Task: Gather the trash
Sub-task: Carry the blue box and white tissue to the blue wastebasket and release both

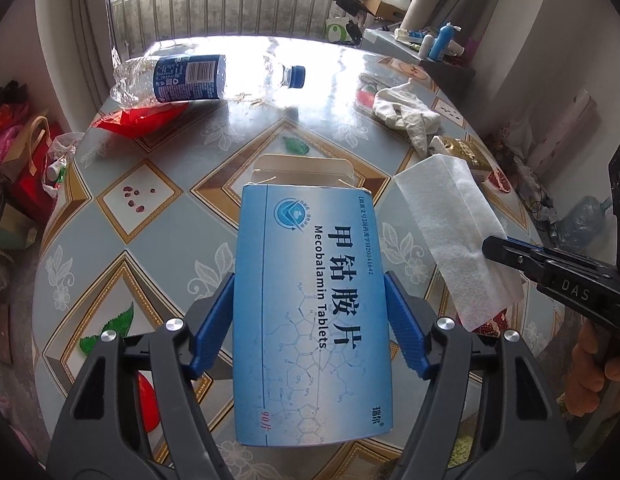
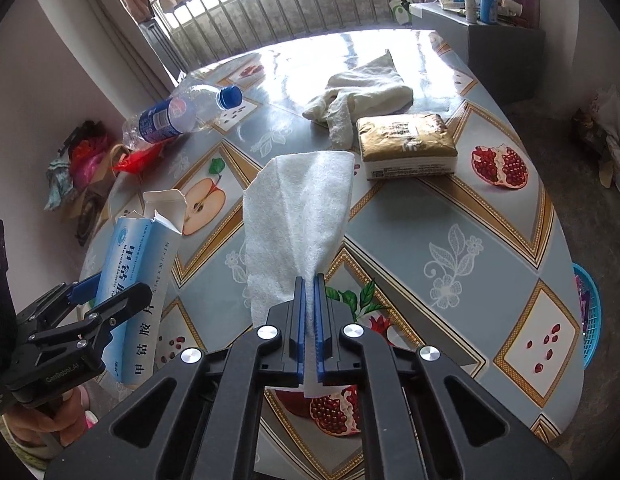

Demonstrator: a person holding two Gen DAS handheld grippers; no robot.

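My left gripper (image 1: 310,312) is shut on a blue medicine box (image 1: 310,304) with its end flap open, held above the table. The box (image 2: 129,280) and left gripper (image 2: 97,300) also show at the left of the right wrist view. My right gripper (image 2: 309,292) is shut on a white paper tissue (image 2: 297,216), held above the table. The tissue (image 1: 454,232) and right gripper (image 1: 490,246) show at the right of the left wrist view. An empty plastic bottle with a blue label (image 1: 189,78) (image 2: 177,114) lies on its side at the table's far left.
The round table (image 1: 181,216) (image 2: 470,216) has a fruit-patterned cloth. On it lie a red wrapper (image 1: 137,118), a crumpled white cloth (image 2: 362,92) (image 1: 406,112) and a gold tissue pack (image 2: 408,144). A blue basket (image 2: 588,312) stands on the floor right. Bags are piled on the floor left (image 1: 17,148).
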